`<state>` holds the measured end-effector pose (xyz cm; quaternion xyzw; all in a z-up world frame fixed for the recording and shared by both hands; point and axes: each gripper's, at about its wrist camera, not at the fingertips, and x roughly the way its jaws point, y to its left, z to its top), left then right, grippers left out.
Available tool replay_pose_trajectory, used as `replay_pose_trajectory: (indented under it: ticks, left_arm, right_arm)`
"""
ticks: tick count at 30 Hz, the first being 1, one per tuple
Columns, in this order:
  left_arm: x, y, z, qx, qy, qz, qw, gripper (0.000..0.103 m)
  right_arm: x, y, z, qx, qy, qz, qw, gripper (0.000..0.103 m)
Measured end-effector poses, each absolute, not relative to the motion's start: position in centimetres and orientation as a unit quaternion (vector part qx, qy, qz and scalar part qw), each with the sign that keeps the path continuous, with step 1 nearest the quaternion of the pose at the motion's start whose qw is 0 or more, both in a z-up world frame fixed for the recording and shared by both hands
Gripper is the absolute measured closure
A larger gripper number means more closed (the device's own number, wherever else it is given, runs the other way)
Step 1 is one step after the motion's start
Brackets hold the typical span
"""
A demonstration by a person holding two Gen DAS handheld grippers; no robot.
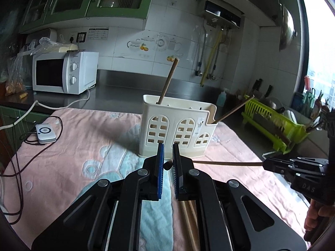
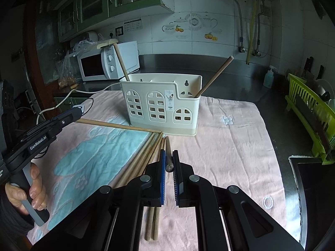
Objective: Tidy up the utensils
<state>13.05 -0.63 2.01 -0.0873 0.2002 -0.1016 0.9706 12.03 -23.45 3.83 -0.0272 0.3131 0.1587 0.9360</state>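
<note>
A cream utensil holder [image 1: 178, 127] with arched cut-outs stands on the pink towel; it also shows in the right wrist view [image 2: 162, 106]. Two wooden chopsticks [image 1: 168, 81] lean in it, one in the left compartment, one [image 2: 213, 77] in the right. My left gripper [image 1: 168, 160] is shut on the end of one chopstick [image 1: 226, 163]. My right gripper [image 2: 169, 161] is shut on one chopstick [image 2: 168, 152] just above several loose chopsticks [image 2: 142, 161] lying on the towel. The left gripper [image 2: 77, 109] holds its chopstick [image 2: 117, 126] low, pointing right.
A white microwave [image 1: 62, 72] stands at the back left on the dark counter. A white device with cables [image 1: 45, 133] lies on the towel's left edge. A green dish rack [image 2: 312, 113] stands to the right. A soap bottle [image 2: 269, 77] stands at the back.
</note>
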Motion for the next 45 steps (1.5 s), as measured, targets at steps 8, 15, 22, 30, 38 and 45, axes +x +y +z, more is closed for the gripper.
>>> replay_pose_trajectory:
  ticks: [8,15,22,30,38,45]
  left_arm:
    - [14.2,-1.3,0.9,-0.099,0.215,-0.115,0.965,0.096]
    - [14.4,-1.9,0.2,-0.083,0.228,-0.115,0.963,0.103]
    - [14.1,-1.2,-0.6,-0.066,0.282,-0.113,0.950,0.103]
    - [12.6,-1.1,-3.7,-0.002,0.350,-0.122,0.929,0.092]
    - [12.6,-0.1,-6.8,0.006,0.389,-0.113,0.914,0.069]
    - [12.7,0.1,-7.6,0.003,0.401,-0.115,0.909,0.082]
  right_arm:
    - [12.3,-23.5,3.8,-0.027,0.311,0.159,0.937,0.096]
    - [12.4,-23.8,3.8,-0.025,0.312,0.158,0.937,0.096]
    - [12.4,-23.8,3.8,-0.024,0.310,0.158,0.937,0.096]
    - [12.1,-23.7,3.7,-0.025,0.309,0.160,0.937,0.096]
    - [12.1,-23.4,3.5,-0.028,0.311,0.160,0.936,0.096]
    - [12.0,-23.4,3.4,-0.028,0.313,0.161,0.936,0.096]
